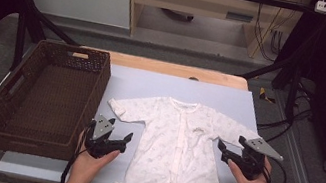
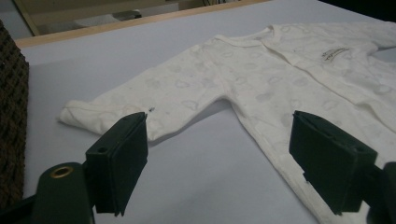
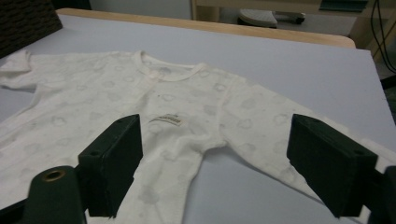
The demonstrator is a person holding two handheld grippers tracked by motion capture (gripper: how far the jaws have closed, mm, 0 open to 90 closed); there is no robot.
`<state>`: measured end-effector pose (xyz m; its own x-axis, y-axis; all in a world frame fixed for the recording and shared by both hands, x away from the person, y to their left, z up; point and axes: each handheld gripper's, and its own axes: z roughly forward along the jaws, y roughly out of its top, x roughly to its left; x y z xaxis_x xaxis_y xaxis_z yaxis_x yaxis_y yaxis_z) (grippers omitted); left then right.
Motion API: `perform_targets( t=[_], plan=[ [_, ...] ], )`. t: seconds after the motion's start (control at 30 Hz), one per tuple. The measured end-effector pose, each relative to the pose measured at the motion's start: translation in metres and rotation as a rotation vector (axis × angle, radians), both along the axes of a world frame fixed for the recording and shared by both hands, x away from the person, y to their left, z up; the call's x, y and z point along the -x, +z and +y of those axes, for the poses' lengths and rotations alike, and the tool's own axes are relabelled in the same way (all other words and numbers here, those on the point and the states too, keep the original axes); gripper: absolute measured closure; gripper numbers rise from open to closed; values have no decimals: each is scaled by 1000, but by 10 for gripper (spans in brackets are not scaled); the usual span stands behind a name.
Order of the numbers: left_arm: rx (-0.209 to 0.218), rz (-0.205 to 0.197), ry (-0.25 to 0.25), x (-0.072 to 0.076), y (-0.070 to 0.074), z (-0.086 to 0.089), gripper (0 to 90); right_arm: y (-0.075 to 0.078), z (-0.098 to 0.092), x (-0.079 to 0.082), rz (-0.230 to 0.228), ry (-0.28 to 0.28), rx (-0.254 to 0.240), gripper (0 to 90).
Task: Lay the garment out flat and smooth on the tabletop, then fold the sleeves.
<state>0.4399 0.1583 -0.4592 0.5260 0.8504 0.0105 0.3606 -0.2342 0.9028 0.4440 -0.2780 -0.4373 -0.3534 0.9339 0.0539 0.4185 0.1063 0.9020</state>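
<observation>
A white baby romper suit [image 1: 177, 145] lies flat on the pale sheet [image 1: 230, 101] covering the wooden table [image 1: 175, 69]. A dark woven wicker basket [image 1: 91, 96] sits left of it. The 2 hand-held grippers flank it: left hand-held gripper [image 1: 125, 142] beside its left sleeve, right hand-held gripper [image 1: 222, 150] at its right sleeve.

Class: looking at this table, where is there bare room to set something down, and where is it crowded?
Free: the mat strip between the romper collar and the table's far edge, and inside the wicker basket. Crowded: beside both sleeves, where the left gripper and right gripper hover open.
</observation>
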Motion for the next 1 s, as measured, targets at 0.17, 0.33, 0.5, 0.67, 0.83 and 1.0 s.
perform_targets(
  t=[0.17, 0.33, 0.5, 0.67, 0.83, 1.0],
  plan=[
    [-16, 16, 5, -2, -1, 0, 166, 0, -1, 11, 4, 34, 1, 100],
    [-8, 20, -2, -2, 1, -1, 148, -9, -9, 17, 5, 54, 19, 81],
    [9, 50, -10, -3, -2, -7, 135, -13, -7, 16, 5, 66, 32, 84],
    [0, 71, -14, -10, 1, -13, 110, -14, -2, 15, 5, 83, 48, 81],
    [-42, 60, -4, -23, 15, -12, 101, -14, 0, 16, 7, 91, 43, 81],
    [-98, 55, 20, -45, 27, -9, 101, -14, 2, 15, 10, 97, 45, 81]
  ],
)
